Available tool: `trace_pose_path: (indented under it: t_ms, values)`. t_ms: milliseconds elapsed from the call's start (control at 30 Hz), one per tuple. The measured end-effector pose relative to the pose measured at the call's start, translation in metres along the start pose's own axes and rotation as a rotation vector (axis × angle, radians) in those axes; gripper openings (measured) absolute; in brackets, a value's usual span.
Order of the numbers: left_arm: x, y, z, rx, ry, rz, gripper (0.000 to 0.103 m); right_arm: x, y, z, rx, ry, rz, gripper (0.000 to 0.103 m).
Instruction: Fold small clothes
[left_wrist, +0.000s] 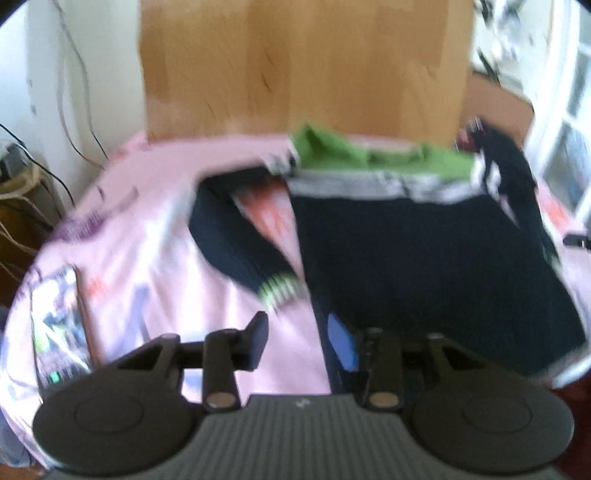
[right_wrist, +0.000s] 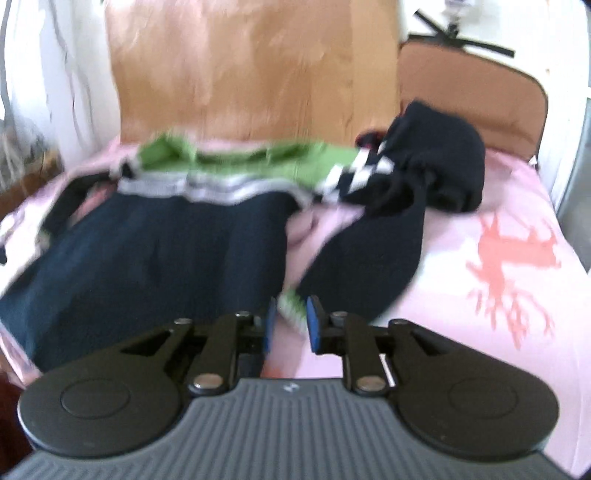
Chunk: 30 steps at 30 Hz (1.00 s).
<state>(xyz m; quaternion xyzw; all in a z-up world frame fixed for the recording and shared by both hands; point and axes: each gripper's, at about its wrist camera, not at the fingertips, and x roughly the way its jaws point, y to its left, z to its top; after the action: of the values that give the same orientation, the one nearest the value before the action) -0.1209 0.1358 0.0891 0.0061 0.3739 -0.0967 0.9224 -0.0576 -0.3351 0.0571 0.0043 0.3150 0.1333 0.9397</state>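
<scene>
Here, a navy sweater (left_wrist: 424, 266) with a green yoke and grey band is seen spread flat on a pink bedsheet (left_wrist: 166, 266), its collar towards a wooden headboard (left_wrist: 303, 66). In the left wrist view, the left gripper (left_wrist: 301, 339) is held over the sweater's lower left hem edge; its fingers are parted, with nothing pinched between them. In the right wrist view, the right gripper (right_wrist: 290, 325) is positioned at the striped cuff (right_wrist: 291, 304) of the right sleeve; the blue pads (right_wrist: 314, 325) stand slightly apart, the cuff lying just ahead of them, ungripped. A phone (left_wrist: 59, 328) lies on the sheet at far left. Both views are blurred.
</scene>
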Motion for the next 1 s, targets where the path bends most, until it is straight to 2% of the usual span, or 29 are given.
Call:
trace_pose_path:
  t_ms: [100,267,367,467,533,633,700,767,833,867,933,1000]
  values:
    - [0.009,-0.002,0.018,-0.004,-0.061,-0.006,0.041,0.011,-0.005,0.023,0.034,-0.041,0.037,0.024]
    - [0.049,-0.018,0.044,0.034,-0.099,-0.032,0.042,0.047,0.017,0.058,0.053,-0.073,0.142,0.024]
    - [0.077,-0.028,0.051,0.019,-0.101,-0.021,0.043,0.093,0.038,0.091,0.035,-0.072,0.212,0.023]
    - [0.088,-0.026,0.046,0.0,-0.106,-0.035,0.043,0.164,0.062,0.123,0.035,0.005,0.259,0.023]
    - [0.085,-0.018,0.039,-0.009,-0.115,-0.033,0.049,0.211,0.079,0.136,0.022,0.077,0.251,0.023]
    - [0.078,0.008,0.026,-0.062,-0.106,0.007,0.051,0.285,0.099,0.157,0.012,0.196,0.234,0.022]
    - [0.075,0.025,0.02,-0.122,-0.089,0.031,0.052,0.318,0.107,0.179,-0.001,0.177,0.208,0.021]
    - [0.074,0.039,0.015,-0.181,-0.072,0.06,0.052,0.349,0.113,0.212,-0.014,0.124,0.111,0.021]
    - [0.072,0.046,0.011,-0.21,-0.077,0.075,0.052,0.363,0.111,0.241,0.04,0.039,-0.015,0.025]
    - [0.069,0.048,0.009,-0.216,-0.087,0.069,0.053,0.364,0.107,0.249,0.098,0.028,-0.021,0.025]
    - [0.065,0.052,0.008,-0.225,-0.118,0.05,0.057,0.357,0.101,0.255,0.211,0.036,0.048,0.025]
    - [0.062,0.057,0.007,-0.238,-0.143,0.038,0.058,0.342,0.11,0.245,0.187,0.048,0.098,0.025]
